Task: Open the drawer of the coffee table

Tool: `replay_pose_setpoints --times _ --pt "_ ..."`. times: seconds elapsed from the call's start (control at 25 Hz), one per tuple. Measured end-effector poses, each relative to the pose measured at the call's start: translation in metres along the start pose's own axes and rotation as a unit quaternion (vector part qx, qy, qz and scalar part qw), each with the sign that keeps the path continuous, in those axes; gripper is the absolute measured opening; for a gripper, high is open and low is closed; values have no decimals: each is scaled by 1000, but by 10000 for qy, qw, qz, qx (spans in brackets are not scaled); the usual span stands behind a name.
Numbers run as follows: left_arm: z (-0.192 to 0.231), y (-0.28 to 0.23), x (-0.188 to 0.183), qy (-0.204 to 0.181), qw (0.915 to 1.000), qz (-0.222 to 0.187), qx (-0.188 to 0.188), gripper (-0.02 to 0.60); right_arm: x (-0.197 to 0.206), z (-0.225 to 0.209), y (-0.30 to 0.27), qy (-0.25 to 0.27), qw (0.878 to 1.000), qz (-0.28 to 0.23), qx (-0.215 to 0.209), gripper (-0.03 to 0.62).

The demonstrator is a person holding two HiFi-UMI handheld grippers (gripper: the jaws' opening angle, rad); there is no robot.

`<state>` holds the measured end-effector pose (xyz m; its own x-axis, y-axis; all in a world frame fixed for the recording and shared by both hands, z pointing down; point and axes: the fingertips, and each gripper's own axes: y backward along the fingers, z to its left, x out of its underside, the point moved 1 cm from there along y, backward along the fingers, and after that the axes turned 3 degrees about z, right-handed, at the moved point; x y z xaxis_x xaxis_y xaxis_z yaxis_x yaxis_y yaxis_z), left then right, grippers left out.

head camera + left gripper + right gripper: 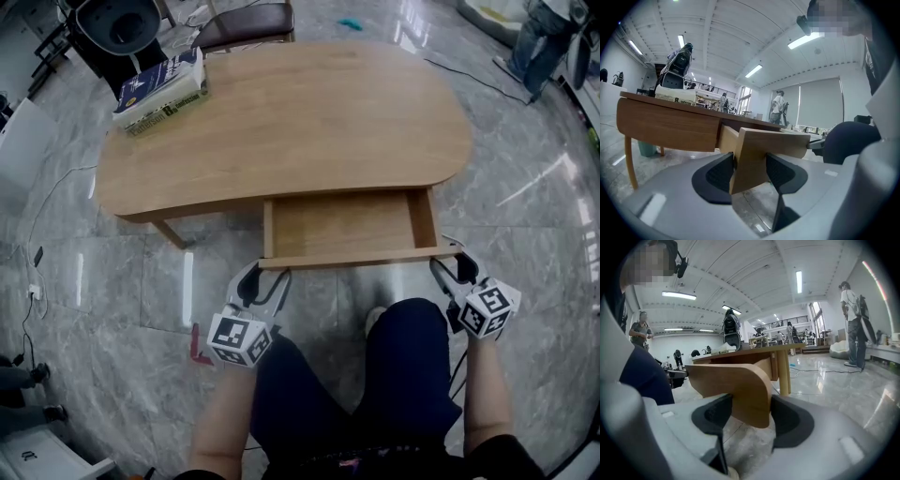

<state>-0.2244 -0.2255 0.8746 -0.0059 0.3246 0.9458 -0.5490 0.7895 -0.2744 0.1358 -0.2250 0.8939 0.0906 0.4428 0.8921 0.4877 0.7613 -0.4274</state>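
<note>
Overhead, in the head view, the wooden desk (309, 112) stood on a grey marble floor (94, 272), with a stack of books (164, 89) near its far left edge. The drawer (347, 225) stood open, reaching out from under the near edge of the desk top toward the person, and its inside showed bare wood. Its front panel (361, 258) ran across just ahead of the person's knees in dark trousers (375, 375). The left claw (265, 278) sat at the left end of that panel and the right claw (452, 265) at the right end, each with its marker cube toward the person: the left cube (239, 339) and the right cube (487, 309). A brown-seated chair (244, 23) stood beyond the desk, and another person's legs (544, 37) showed at the top right.

Next, the left gripper view showed the left claw (750, 176) closed on the front panel (759, 150), whose squared end stood between the two dark pads (719, 173), with the desk's side (665, 129) behind it to the left.

Lastly, the right gripper view showed the right claw (752, 420) likewise clamped on the front panel (740, 385), here at its rounded corner, a dark pad (790, 418) pressed to either face. A desk leg (783, 371) rose behind it, and a person (853, 324) stood off at the right on the glossy floor.
</note>
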Motion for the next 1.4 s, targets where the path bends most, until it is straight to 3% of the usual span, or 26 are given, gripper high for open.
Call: replay_pose_setpoints --times 1.04,1.4 --pt "-27 31 47 -111 9975 688 147 222 50 17 26 142 9994 306 123 250" --pt "-25 32 51 -126 9970 735 217 224 54 18 26 118 9994 300 103 250"
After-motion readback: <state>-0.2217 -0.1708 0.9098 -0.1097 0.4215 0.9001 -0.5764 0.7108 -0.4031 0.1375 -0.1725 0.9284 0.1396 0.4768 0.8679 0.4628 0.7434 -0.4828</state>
